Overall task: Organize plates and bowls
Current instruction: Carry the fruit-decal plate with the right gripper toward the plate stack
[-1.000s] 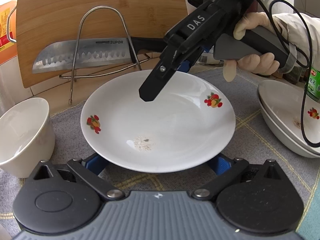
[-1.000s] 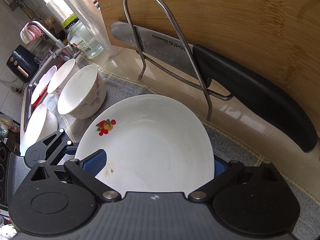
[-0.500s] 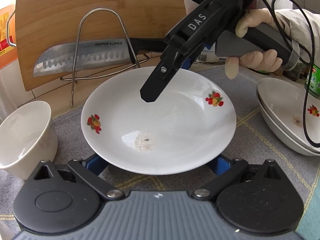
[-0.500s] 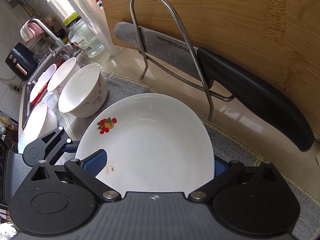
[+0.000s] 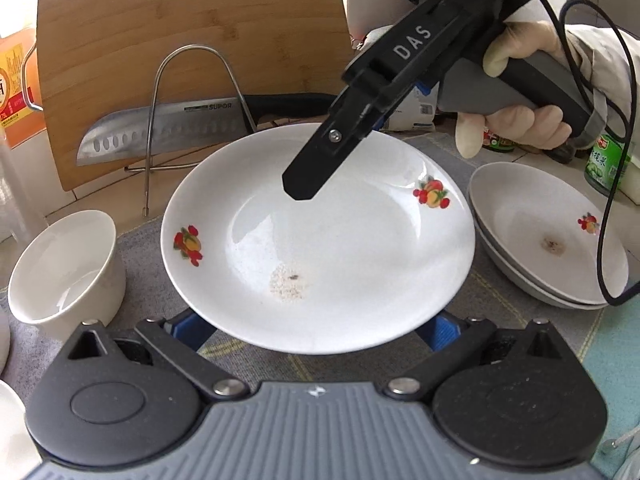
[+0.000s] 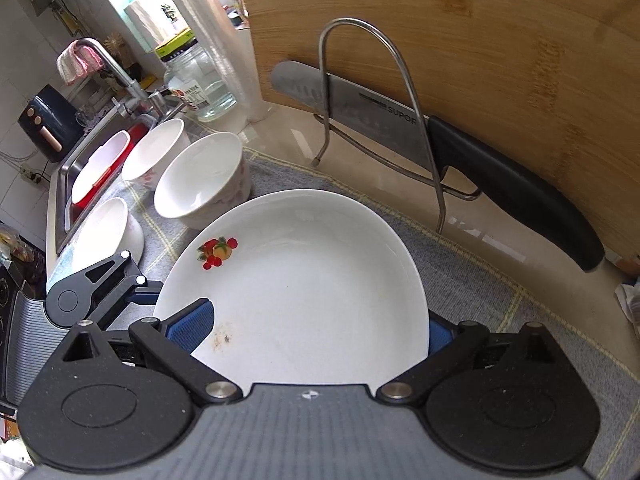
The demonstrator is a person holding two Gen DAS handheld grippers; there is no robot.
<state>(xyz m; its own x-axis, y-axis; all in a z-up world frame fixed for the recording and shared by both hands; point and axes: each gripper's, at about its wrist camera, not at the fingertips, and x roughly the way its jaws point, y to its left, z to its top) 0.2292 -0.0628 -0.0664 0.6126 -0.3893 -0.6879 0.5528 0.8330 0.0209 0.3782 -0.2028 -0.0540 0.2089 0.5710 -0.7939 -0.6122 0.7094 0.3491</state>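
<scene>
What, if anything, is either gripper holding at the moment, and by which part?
The right gripper holds the white plate by its rim, jaws above and below; the left gripper is open beneath it.

A: The right claw [image 5: 298, 190]?
B: Black, white "DAS" lettering, silver screw, grey handle, black cable, pale glove, beige sleeve [image 5: 600, 52].
A: Left claw [image 5: 316, 328]?
B: Blue pads, ribbed grey body.

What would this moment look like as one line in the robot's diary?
plate: lifted over grey mat | right gripper: shut on plate | left gripper: under plate's near rim, grip unclear | plate stack: beside
</scene>
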